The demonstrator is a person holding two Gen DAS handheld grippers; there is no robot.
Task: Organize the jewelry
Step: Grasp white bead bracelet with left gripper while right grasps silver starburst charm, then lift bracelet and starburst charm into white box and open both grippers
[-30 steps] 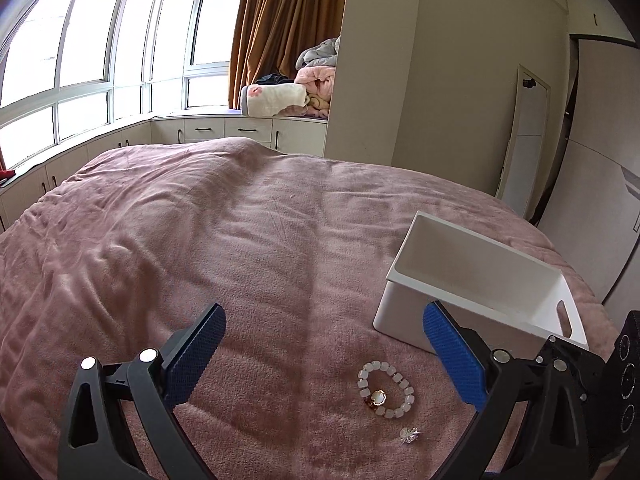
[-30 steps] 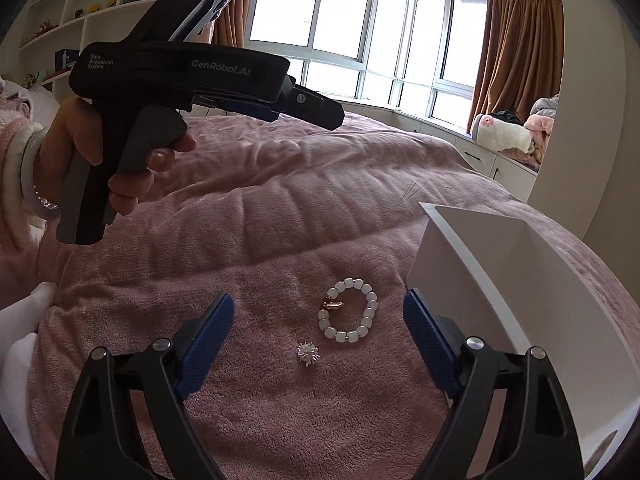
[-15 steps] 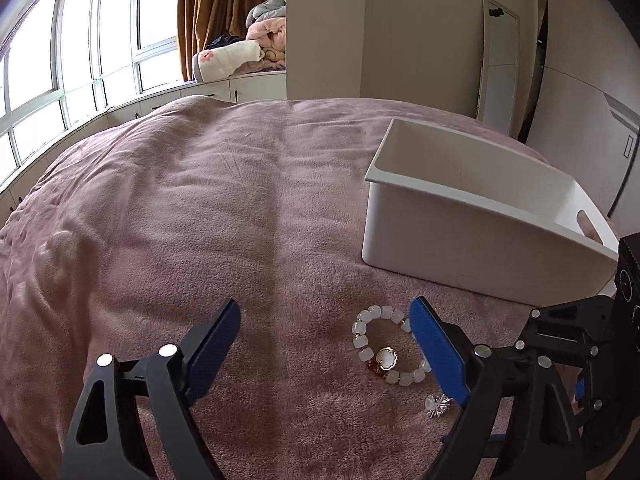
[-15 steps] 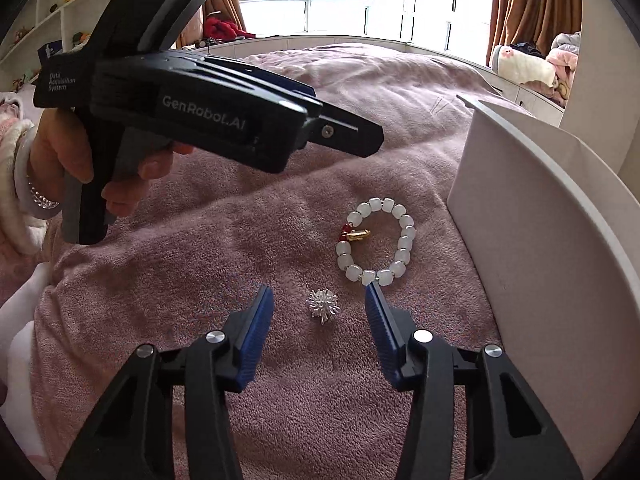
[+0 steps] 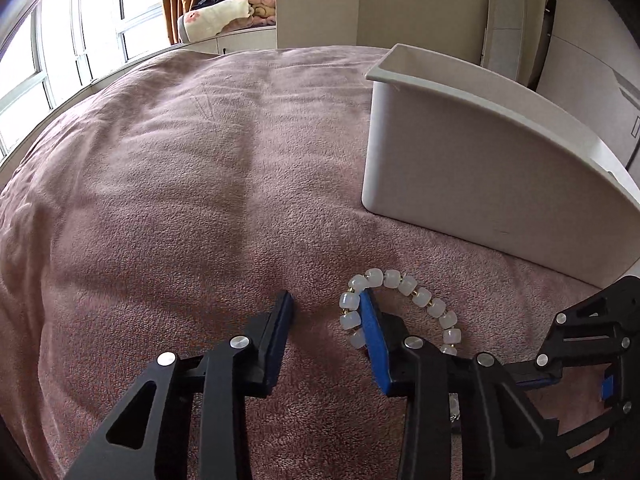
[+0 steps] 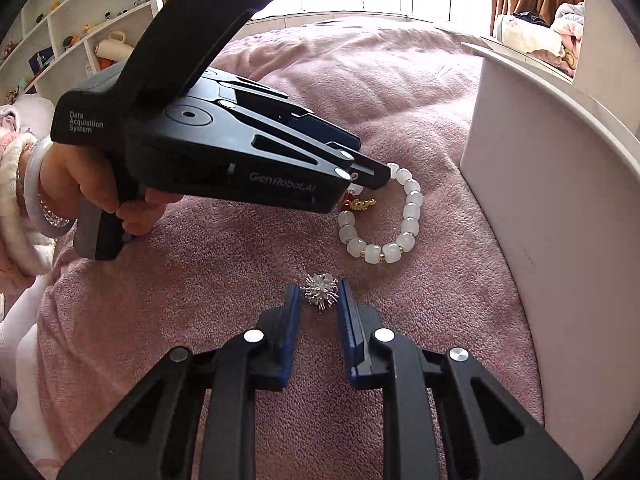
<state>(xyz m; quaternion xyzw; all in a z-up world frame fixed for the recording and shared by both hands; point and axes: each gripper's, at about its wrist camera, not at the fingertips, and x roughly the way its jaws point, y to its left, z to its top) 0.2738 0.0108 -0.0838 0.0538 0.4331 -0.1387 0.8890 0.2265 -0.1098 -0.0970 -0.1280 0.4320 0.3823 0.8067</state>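
A white bead bracelet (image 5: 416,298) with a gold and red charm (image 6: 360,202) lies on the pink blanket beside the white bin (image 5: 480,168). My left gripper (image 5: 326,304) is open, low on the blanket, with its right finger inside the bracelet loop and its left finger outside it. A small silver spiky brooch (image 6: 320,286) lies in front of the bracelet (image 6: 400,220). My right gripper (image 6: 318,296) is partly closed, its blue pads either side of the brooch, with small gaps showing.
The white bin (image 6: 540,200) stands close on the right of both pieces. The pink blanket (image 5: 180,180) covers the bed. Shelves with toys (image 6: 80,40) are at the far left; windows and cabinets lie beyond the bed.
Both grippers have come down and forward onto the jewelry. The left gripper's jaws have narrowed around the bracelet's edge. The right gripper's jaws have narrowed around the brooch.
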